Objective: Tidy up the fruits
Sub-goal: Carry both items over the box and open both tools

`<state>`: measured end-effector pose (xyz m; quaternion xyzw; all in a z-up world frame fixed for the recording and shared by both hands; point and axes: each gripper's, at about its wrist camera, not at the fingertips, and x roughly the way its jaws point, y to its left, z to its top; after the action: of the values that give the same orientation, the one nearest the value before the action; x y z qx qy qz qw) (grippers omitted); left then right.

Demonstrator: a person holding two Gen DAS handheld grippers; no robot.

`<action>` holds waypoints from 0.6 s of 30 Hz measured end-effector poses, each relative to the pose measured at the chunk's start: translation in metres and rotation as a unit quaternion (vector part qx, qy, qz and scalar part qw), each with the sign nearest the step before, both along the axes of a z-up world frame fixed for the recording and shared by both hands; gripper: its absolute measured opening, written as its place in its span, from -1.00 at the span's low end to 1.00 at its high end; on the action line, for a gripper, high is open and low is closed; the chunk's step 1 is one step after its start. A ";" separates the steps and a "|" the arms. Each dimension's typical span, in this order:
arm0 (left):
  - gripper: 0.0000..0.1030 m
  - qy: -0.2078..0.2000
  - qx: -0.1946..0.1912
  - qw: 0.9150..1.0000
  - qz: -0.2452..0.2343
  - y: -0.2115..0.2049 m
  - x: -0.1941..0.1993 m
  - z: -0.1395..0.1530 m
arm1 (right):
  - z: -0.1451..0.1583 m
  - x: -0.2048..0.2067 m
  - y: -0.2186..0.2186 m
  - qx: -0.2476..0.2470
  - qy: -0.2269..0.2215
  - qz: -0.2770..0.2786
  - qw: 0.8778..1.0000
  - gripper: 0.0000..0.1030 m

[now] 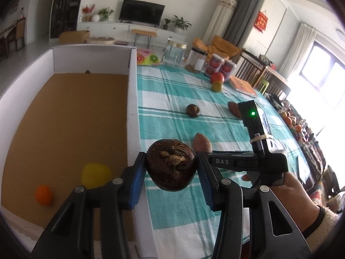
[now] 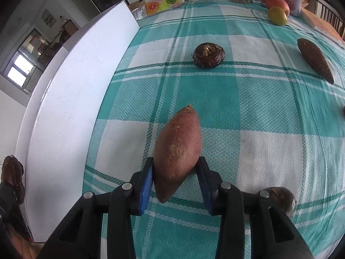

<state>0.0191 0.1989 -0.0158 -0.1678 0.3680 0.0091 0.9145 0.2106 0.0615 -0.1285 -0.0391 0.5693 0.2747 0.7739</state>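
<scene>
Both jaw pairs clamped. Left gripper (image 1: 171, 168) w/ blue pads squeezes a dark brown, round, rough-skinned taro-like root (image 1: 171, 165), held above the teal-and-white checked tablecloth (image 1: 172, 99), just beside the white wall of the big cardboard-floored box (image 1: 132, 99). Inside box: yellow round fruit (image 1: 96, 173) & small orange fruit (image 1: 43, 195), near each other at the near end. Right gripper (image 2: 175, 179) grips the lower part of a reddish-brown, pointed sweet potato (image 2: 177, 149) lying lengthwise on the cloth. Further out: second dark round root (image 2: 208, 55), another dark pointed tuber (image 2: 314, 60) at right, red apple (image 2: 278, 2) touching a yellow-green fruit (image 2: 277, 16) near the jars.
</scene>
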 end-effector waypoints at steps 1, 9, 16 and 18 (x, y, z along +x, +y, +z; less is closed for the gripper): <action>-0.06 -0.001 0.001 1.000 -0.001 -0.001 -0.001 0.001 | 0.000 0.000 0.002 -0.004 -0.002 0.000 1.000 -0.18; -0.06 -0.001 0.004 1.000 0.013 0.007 -0.005 0.005 | -0.001 -0.002 0.001 -0.007 -0.004 0.004 1.000 -0.24; -0.06 -0.005 0.006 1.000 0.027 0.018 -0.009 0.007 | 0.025 -0.004 -0.033 0.127 0.004 -0.030 0.991 -0.26; -0.06 -0.004 0.007 0.999 0.034 0.024 -0.009 0.007 | 0.042 -0.006 -0.041 0.164 0.001 -0.027 0.986 -0.29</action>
<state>0.0097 0.2225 -0.0086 -0.1741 0.3587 0.0421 0.9161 0.2047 0.0206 -0.0868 0.1038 0.5187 0.3429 0.7763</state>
